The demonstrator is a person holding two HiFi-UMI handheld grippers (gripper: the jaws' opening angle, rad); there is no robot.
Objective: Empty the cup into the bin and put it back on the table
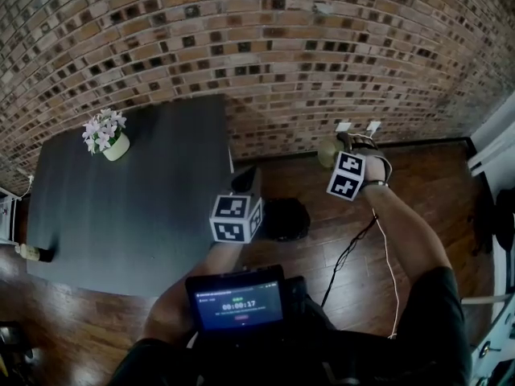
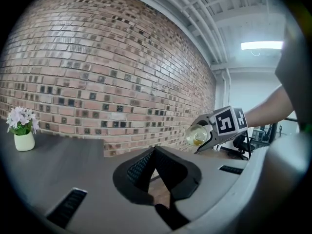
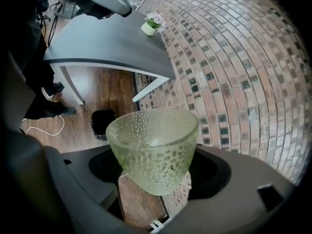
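A flower pot (image 1: 109, 137) stands near the table's (image 1: 145, 215) far left corner; a black bin (image 1: 290, 219) sits beside its right edge. The right gripper (image 3: 156, 179) pinches a dimpled, pale-green glass cup (image 3: 152, 140) aloft beyond the bin. The left gripper's (image 2: 155, 152) jaws meet, empty.

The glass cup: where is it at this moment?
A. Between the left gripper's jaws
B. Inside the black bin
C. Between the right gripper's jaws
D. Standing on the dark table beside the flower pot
C: the right gripper view shows the glass cup gripped between the jaws of the right gripper, in the air, away from the table and the bin.
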